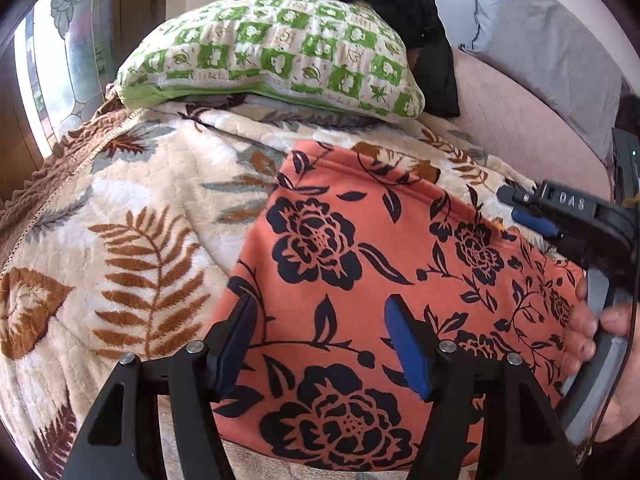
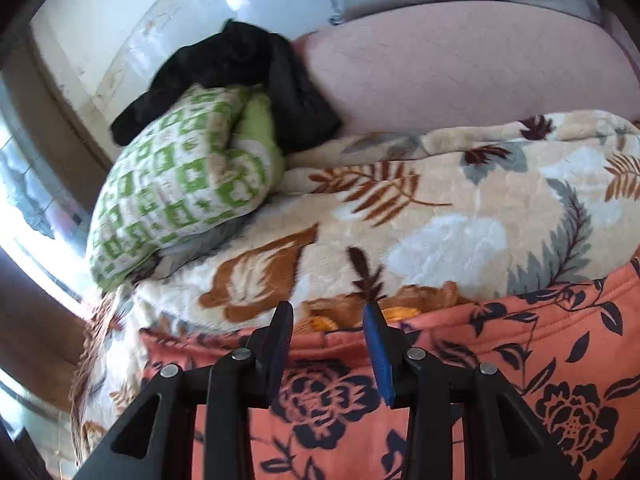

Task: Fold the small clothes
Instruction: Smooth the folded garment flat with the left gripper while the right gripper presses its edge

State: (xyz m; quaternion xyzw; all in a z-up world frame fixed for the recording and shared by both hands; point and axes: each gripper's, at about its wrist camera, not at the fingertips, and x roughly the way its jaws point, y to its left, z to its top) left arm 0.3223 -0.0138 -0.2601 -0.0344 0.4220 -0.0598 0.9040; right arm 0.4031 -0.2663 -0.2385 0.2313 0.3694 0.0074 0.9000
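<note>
**Orange garment laid out, fold looks partly made**

The orange floral garment [image 1: 360, 280] lies flat on the leaf-print blanket [image 1: 132, 216], just in front of the green checked pillow [image 1: 276, 60]. Its far edge looks doubled over, so one fold seems done; more folds probably remain. Both jaws stand apart and hold nothing: the left hand-held gripper [image 1: 320, 344] over the cloth, the right hand-held gripper [image 2: 328, 344] at its far edge. Count: one orange garment, one black garment [image 2: 240, 68] behind the pillow, one pillow, one blanket.

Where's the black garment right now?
The black garment lies at the far end of the bed, draped over the green-checked pillow, upper left in the right wrist view, beside the pink sheet.
</note>
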